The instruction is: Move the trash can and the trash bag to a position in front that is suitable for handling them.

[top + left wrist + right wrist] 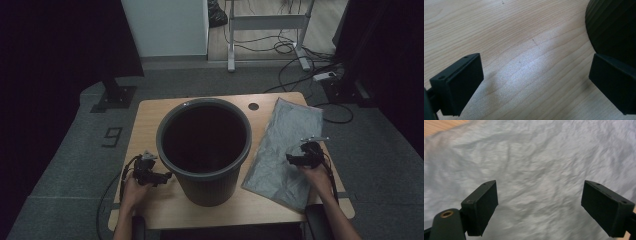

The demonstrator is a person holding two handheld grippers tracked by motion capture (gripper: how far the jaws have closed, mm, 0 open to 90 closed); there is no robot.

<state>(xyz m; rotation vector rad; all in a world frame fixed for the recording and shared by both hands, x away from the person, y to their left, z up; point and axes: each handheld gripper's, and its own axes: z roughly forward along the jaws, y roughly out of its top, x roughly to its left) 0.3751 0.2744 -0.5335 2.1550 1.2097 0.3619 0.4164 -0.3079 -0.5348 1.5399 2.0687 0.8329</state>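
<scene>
The right gripper (299,156), jaws wide with nothing between them, hovers over the flat grey bag (285,150); the bag's long axis runs away from it, tilted right. The left gripper (150,172), also wide, sits just left of the bin (204,145).

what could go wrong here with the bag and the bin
1. The bag lies flat and thin on the table; the open right tool above it may pinch only the top layer or slip off.
2. The bin is tall, and the open left tool is beside its base, not gripping it; a knock could shift or tip it.
3. The bag's near corner sits at the table edge, so a tug may drag it off.
</scene>
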